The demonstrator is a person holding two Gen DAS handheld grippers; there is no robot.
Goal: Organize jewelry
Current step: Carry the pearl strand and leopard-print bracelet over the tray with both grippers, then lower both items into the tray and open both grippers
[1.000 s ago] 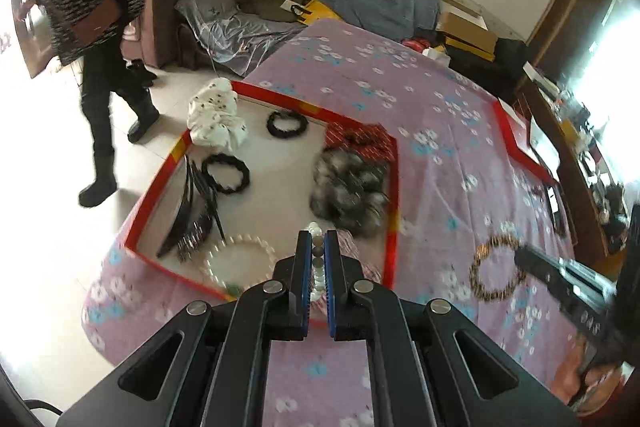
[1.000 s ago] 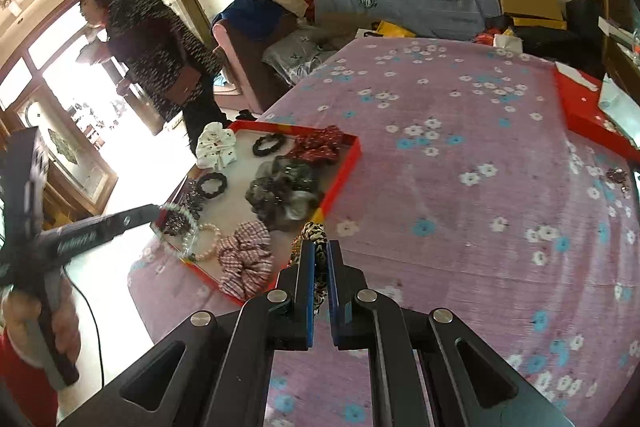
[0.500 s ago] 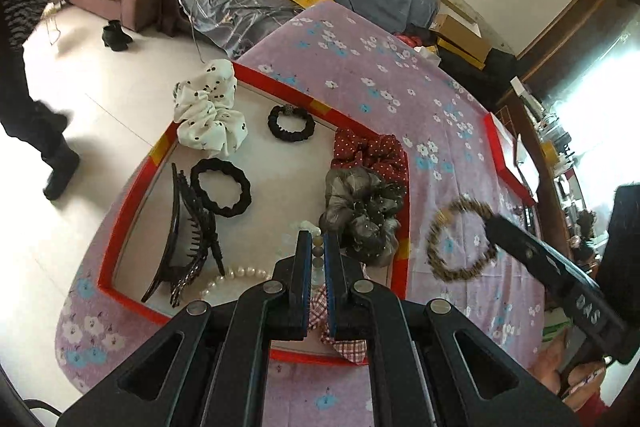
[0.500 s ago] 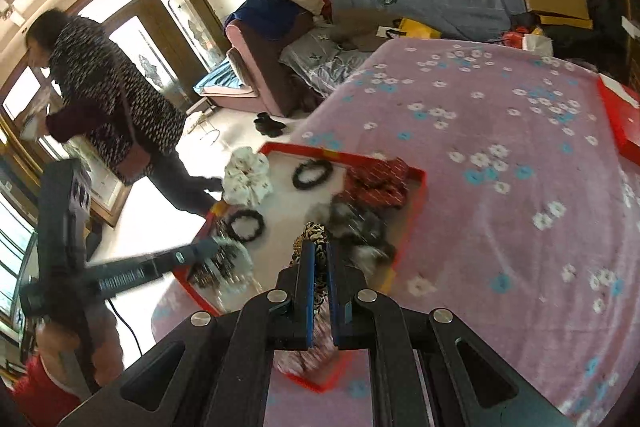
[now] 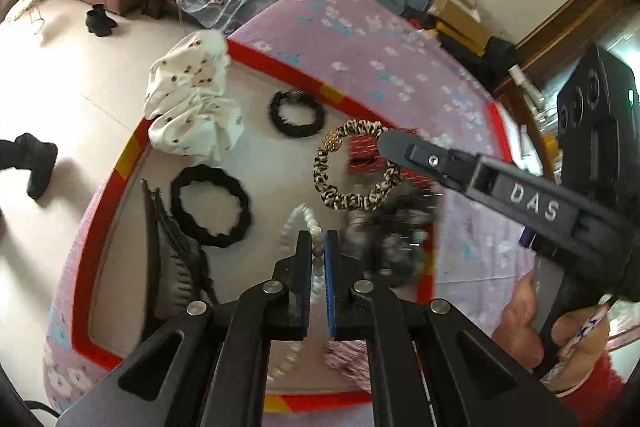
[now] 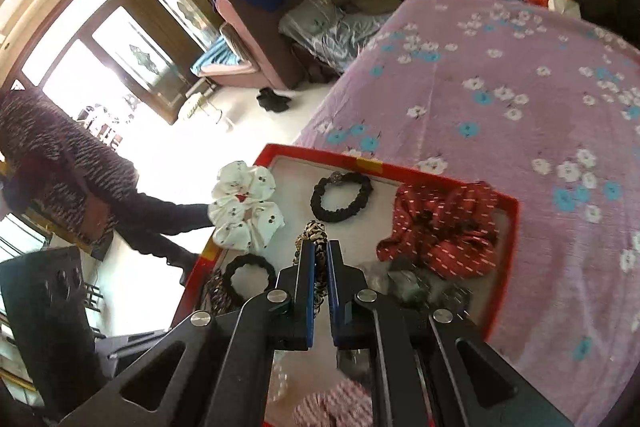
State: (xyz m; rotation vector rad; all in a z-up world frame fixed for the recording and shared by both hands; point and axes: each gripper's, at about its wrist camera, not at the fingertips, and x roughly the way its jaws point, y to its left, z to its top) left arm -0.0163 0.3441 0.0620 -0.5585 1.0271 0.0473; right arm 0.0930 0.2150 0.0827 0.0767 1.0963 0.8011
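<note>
Closest in the left wrist view, the left hand-held gripper has its two fingers pressed together on a white pearl bead strand, which runs between the blue pads and trails down under the gripper body over the tray floor. The red-rimmed tray lies on a bed with a purple flowered cover.

Just beyond the left fingertips, the right hand-held gripper reaches in from the right side, its body marked "DAS", and holds a leopard-print scrunchie that hangs as an open loop above the tray. In the right wrist view the same scrunchie is pinched between the right hand-held gripper's closed fingers.

Inside the tray, a black hair claw clip lies along the near left rim, with a black scrunchie just beside it. A grey scrunchie sits near the right rim, blurred, and a red patterned scrunchie lies beyond it against the far right corner. A pink plaid scrunchie shows at the near edge. Farther in, a smaller black hair tie rests on the tray floor, and a white dotted scrunchie sits over the far left corner of the rim.

Past the bed, a person in a dark speckled top stands on the pale floor beside a pink and brown sofa.
</note>
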